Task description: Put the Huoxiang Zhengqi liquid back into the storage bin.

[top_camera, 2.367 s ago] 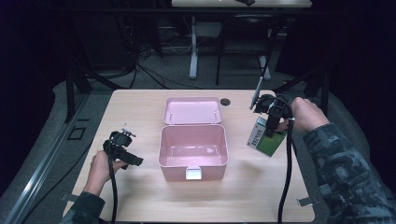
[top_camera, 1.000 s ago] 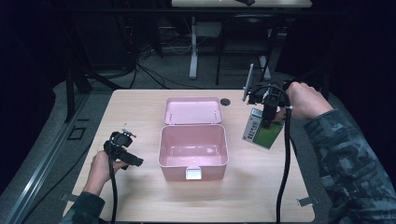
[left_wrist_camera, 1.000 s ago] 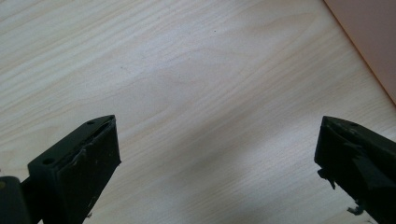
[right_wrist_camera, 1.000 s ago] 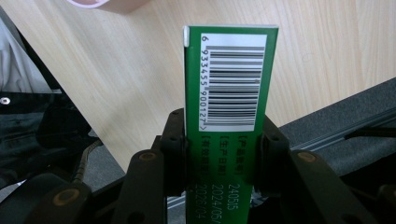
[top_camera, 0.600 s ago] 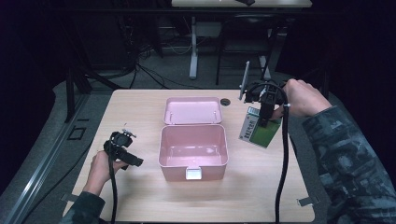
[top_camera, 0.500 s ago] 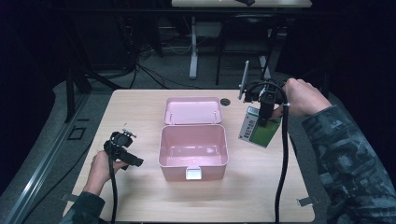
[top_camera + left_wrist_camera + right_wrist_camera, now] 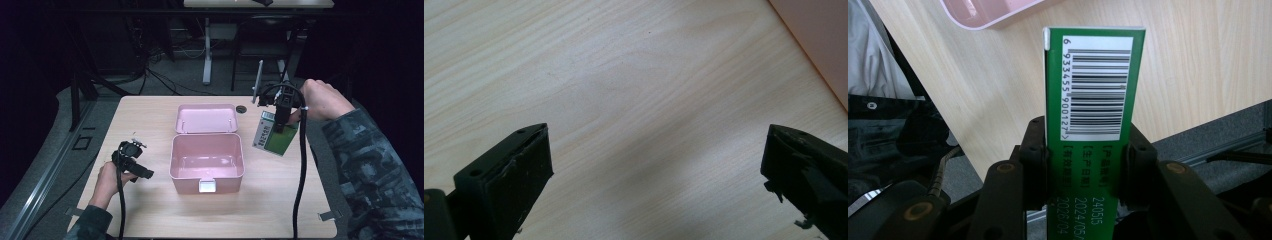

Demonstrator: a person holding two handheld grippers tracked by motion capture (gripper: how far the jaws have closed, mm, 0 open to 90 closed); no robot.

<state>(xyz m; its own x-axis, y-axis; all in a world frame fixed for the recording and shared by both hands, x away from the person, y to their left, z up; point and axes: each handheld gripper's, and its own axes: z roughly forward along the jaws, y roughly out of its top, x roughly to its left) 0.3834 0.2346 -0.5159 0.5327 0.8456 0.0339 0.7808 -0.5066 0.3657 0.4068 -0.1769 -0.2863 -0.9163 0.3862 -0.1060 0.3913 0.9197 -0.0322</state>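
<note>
- the green carton (image 7: 276,136) is already lifted off the worktop (image 7: 150,112), but it is not yet inside the open pink box (image 7: 207,161).
- the right hand-held gripper (image 7: 278,125) pinches the carton between both jaws, to the right of the box.
- the left hand-held gripper (image 7: 145,174) is spread and holds nothing, low over the worktop.

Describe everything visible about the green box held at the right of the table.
The green box looks like a thin cardboard carton, green with a white barcode panel and printed date digits on its narrow side. The right tool is shut on it, one jaw pressing each broad face. In the high view it hangs tilted above the table, right of the open pink case, touching nothing else.
</note>
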